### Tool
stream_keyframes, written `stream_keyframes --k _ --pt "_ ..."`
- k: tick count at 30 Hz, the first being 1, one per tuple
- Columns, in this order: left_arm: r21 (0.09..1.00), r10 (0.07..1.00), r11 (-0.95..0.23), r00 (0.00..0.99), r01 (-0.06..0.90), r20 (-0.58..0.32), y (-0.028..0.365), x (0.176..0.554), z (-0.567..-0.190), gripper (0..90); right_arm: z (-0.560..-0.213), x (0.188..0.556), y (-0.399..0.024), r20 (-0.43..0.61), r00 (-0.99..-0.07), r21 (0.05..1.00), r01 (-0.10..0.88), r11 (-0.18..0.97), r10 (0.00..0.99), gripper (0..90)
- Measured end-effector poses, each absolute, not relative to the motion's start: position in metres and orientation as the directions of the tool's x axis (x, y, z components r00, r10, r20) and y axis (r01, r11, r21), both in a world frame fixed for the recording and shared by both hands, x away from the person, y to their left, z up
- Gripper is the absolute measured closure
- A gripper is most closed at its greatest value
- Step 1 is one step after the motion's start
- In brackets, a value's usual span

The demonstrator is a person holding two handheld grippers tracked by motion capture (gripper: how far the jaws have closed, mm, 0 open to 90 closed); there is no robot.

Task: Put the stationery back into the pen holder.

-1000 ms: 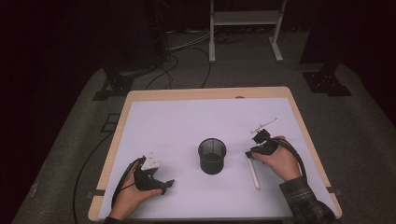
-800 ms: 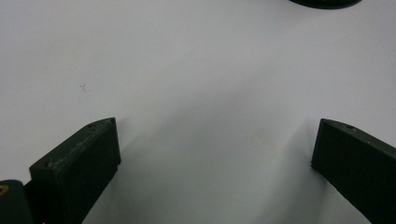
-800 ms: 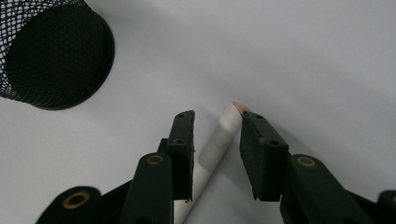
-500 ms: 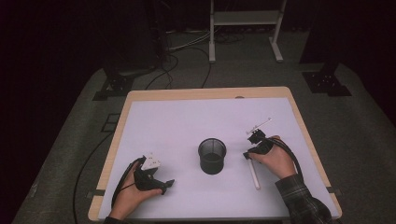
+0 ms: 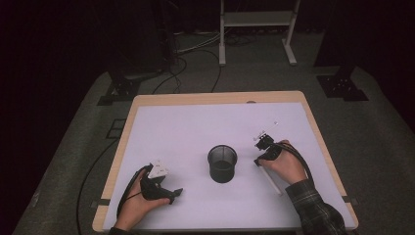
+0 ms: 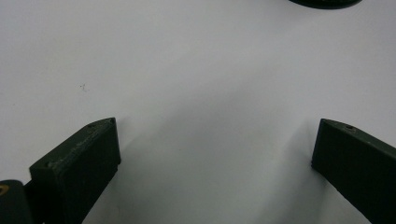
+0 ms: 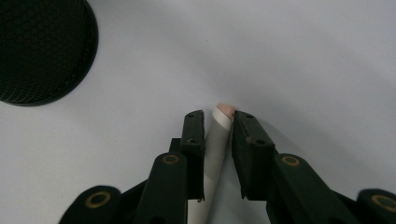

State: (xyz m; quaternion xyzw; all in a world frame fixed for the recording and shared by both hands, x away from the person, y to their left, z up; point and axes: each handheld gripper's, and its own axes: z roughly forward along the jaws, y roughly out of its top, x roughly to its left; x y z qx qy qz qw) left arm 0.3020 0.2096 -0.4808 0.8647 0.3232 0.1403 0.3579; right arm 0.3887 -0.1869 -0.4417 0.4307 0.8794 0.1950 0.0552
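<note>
A white pencil (image 5: 272,183) with a pink eraser lies on the white table top (image 5: 195,127), running back under the right hand. My right gripper (image 5: 258,161) points down at its eraser end. In the right gripper view the jaws of the right gripper (image 7: 218,116) sit tight on both sides of the pencil (image 7: 215,149). A black mesh cup (image 5: 222,161) stands upright at the table's middle, just left of that gripper; the cup (image 7: 42,51) fills the upper left corner there. My left gripper (image 5: 176,192) rests at the front left, and in its own view the left gripper (image 6: 215,140) is open over bare table.
The cup's base (image 6: 327,2) shows at the top edge of the left gripper view. The table has a wooden rim (image 5: 220,98). Beyond it are a dark floor with cables (image 5: 195,49) and a white metal stand (image 5: 257,29).
My right gripper has shifted left toward the cup and lower over the pencil's eraser end. The left gripper and the cup have not moved.
</note>
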Motion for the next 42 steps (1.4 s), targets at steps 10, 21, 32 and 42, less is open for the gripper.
stream_keyframes --k 10,21,32,42 --pt "0.71 0.66 -0.534 0.751 0.459 0.011 0.21 0.302 -0.481 0.1 -0.443 0.391 -0.176 0.023 -0.65 0.345 0.719 0.604 0.76 75.4" --pt "0.712 0.662 -0.53 0.75 0.46 0.008 0.209 0.302 -0.481 0.1 -0.443 0.391 -0.176 0.039 -0.629 0.342 0.739 0.581 0.777 78.1" --pt "0.712 0.661 -0.531 0.75 0.459 0.009 0.209 0.302 -0.481 0.0 -0.432 0.382 -0.193 0.123 -0.62 0.462 0.727 0.508 0.775 78.1" --pt "0.713 0.661 -0.531 0.751 0.459 0.009 0.209 0.302 -0.481 0.1 -0.412 0.375 -0.21 0.211 -0.642 0.596 0.682 0.423 0.737 78.1"
